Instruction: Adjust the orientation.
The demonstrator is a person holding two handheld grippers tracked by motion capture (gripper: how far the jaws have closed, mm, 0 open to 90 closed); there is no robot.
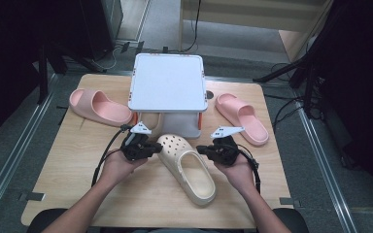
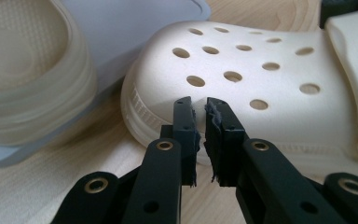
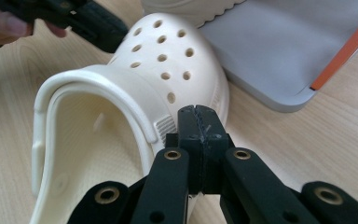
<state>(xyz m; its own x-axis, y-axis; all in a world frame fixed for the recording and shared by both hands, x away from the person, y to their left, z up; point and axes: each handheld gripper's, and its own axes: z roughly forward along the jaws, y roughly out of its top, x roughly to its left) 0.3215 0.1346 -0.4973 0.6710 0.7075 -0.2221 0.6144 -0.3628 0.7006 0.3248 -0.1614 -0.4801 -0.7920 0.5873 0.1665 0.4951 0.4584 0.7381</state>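
Dark room w/ grey floor and rails around a light wooden table (image 1: 77, 194), seen from the person's side. Biggest item on it: a grey two-tier shoe rack (image 1: 167, 82) at 12 o'clock, orange trim on its legs, w/ a second cream clog (image 2: 23, 70) on the lower shelf. Pink slide (image 1: 99, 107) lies at 10 o'clock, its mate, another pink slide (image 1: 243, 118), at 2 o'clock; both well apart from the work. The thing in hand is the cream perforated clog (image 1: 187, 167) at table centre, sole down, long axis running from toe at approx 11 o'clock to heel at approx 5 o'clock, toe just in front of the rack's lower shelf. Left gripper (image 1: 148, 148) sits at the clog's 9 o'clock, right by the toe cap; in the left gripper view (image 2: 200, 109) its jaws stand a narrow slit apart, nothing between them, tips at or just off the toe's side wall, can't tell if touching. Right gripper (image 1: 204, 149) is at the clog's 3 o'clock, beside the upper's rim; in the right gripper view (image 3: 199, 122) jaws pressed together, empty. Both about equally near, the left maybe closer to the toe. Judgement: the coming move turns on the toe pointing toward the rack; the first clog already takes part of the shelf, so the free slot is beside it.
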